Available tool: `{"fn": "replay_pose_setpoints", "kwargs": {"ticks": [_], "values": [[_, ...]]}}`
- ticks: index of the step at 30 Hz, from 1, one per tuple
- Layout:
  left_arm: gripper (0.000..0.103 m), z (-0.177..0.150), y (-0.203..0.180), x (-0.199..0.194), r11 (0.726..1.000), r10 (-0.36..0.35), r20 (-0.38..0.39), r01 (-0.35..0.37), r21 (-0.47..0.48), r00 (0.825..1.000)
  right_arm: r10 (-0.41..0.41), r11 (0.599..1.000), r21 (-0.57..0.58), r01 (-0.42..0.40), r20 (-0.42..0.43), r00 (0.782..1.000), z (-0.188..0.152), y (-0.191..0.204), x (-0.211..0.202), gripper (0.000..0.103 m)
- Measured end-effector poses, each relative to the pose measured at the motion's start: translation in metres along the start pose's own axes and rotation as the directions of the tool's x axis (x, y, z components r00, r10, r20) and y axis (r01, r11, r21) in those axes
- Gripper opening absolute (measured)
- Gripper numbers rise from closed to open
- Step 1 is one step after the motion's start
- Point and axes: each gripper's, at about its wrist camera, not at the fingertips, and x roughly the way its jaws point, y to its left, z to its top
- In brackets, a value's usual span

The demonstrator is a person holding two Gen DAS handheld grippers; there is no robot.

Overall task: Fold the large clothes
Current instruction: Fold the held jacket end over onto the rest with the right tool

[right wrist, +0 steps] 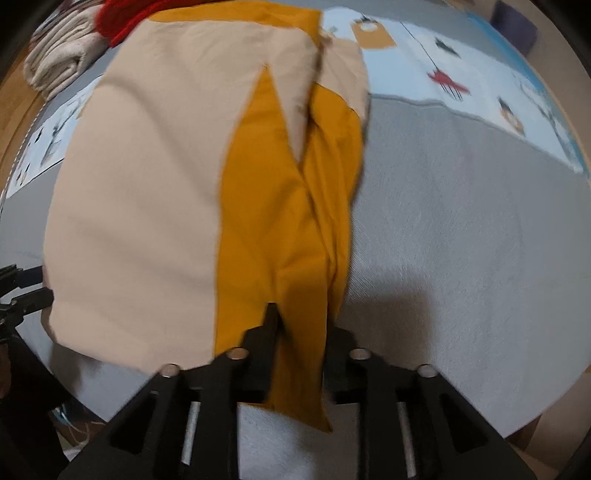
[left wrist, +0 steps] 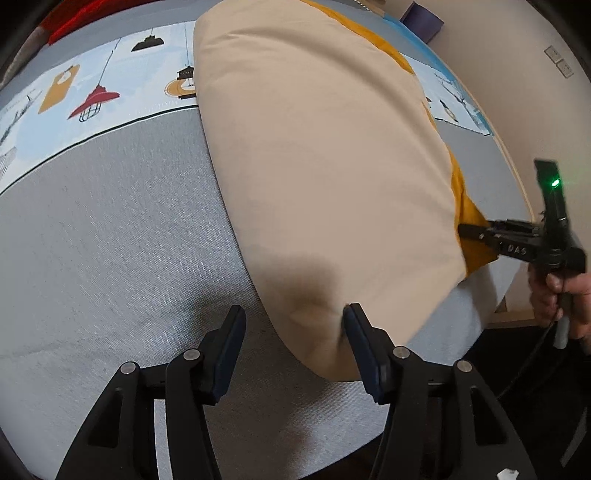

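A folded garment [left wrist: 325, 177], beige on top with mustard-yellow fabric under it, lies on a grey table cover [left wrist: 110, 229] that has a pale printed band of lamps [left wrist: 96, 99] across its far side.

From the left wrist view, the left gripper [left wrist: 293, 339] stands about half open at 6 o'clock. Its right finger [left wrist: 360, 332] dents the near beige corner while the left finger stands apart over bare grey cloth, so nothing is pinched. At 3 o'clock the right gripper [left wrist: 469, 230] reaches in at the yellow edge, with a hand [left wrist: 557, 295] on its handle; its tips are partly buried in the cloth there.

From the right wrist view, the picture is smeared by motion. The right gripper [right wrist: 299, 332] has its jaws partly open, and a yellow flap [right wrist: 295, 258] hangs between them and runs below the fingers at 6 o'clock. The pads seem not to be pressing on it, though the blur and the cloth over the right finger make that uncertain. The left gripper [right wrist: 40, 284] shows only as dark tips at 9 o'clock, cut off by the frame edge. At 11 o'clock a rolled pale textile [right wrist: 55, 55] and something red [right wrist: 125, 14] are cropped and hard to identify.
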Motion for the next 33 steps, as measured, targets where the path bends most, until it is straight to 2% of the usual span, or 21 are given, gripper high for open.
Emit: {"fn": "replay_pose_setpoints", "kwargs": {"ticks": [1,3,7,9,11,15,17,21,24,25,27,28,31,33], "values": [[0.054,0.002,0.003,-0.002,1.0,-0.024,-0.004,0.024,-0.016,1.0,-0.004,1.0,0.023,0.004,-0.005,1.0,-0.003,-0.006,0.003,0.048],[0.054,0.006,0.012,-0.008,0.997,-0.058,0.007,0.058,-0.056,0.998,0.028,0.995,0.092,-0.027,-0.008,1.0,-0.006,-0.02,0.004,0.053],[0.054,0.019,0.04,-0.018,0.973,-0.112,0.073,0.125,-0.197,0.991,0.05,0.99,0.128,-0.055,0.041,0.998,-0.006,-0.028,-0.006,0.053],[0.054,0.027,0.054,-0.016,0.949,-0.152,0.101,0.174,-0.265,0.983,0.102,0.984,0.137,-0.115,0.103,0.989,-0.001,-0.029,-0.014,0.053],[0.055,0.033,0.063,-0.013,0.93,-0.186,0.122,0.215,-0.297,0.975,0.156,0.973,0.15,-0.173,0.12,0.98,0.005,-0.033,-0.012,0.056],[0.066,0.049,0.078,0.006,0.896,-0.235,0.143,0.271,-0.351,0.961,0.23,0.952,0.194,-0.236,0.055,0.972,0.014,-0.042,0.012,0.056],[0.07,0.057,0.085,0.021,0.864,-0.28,0.156,0.319,-0.39,0.947,0.255,0.945,0.201,-0.256,0.035,0.966,0.018,-0.045,0.022,0.056],[0.073,0.066,0.089,0.043,0.824,-0.342,0.178,0.385,-0.415,0.923,0.272,0.942,0.2,-0.27,0.02,0.962,0.025,-0.048,0.031,0.056],[0.071,0.068,0.088,0.052,0.82,-0.35,0.199,0.402,-0.407,0.915,0.328,0.918,0.228,-0.325,0.025,0.944,0.025,-0.054,0.035,0.04],[0.069,0.068,0.087,0.052,0.822,-0.346,0.206,0.402,-0.403,0.915,0.323,0.921,0.222,-0.321,0.029,0.946,0.026,-0.055,0.036,0.036],[0.059,0.069,0.082,0.047,0.844,-0.309,0.225,0.376,-0.384,0.924,0.32,0.925,0.203,-0.322,0.04,0.946,0.026,-0.046,0.033,0.028],[0.056,0.069,0.081,0.043,0.849,-0.299,0.23,0.369,-0.379,0.926,0.321,0.925,0.2,-0.324,0.048,0.946,0.028,-0.042,0.03,0.024],[0.05,0.074,0.077,0.024,0.865,-0.278,0.25,0.354,-0.354,0.928,0.342,0.91,0.225,-0.349,0.069,0.937,0.028,-0.041,0.029,0.02],[0.048,0.077,0.078,0.006,0.88,-0.26,0.275,0.345,-0.328,0.926,0.38,0.884,0.259,-0.388,0.083,0.921,0.028,-0.042,0.029,0.019]]}}
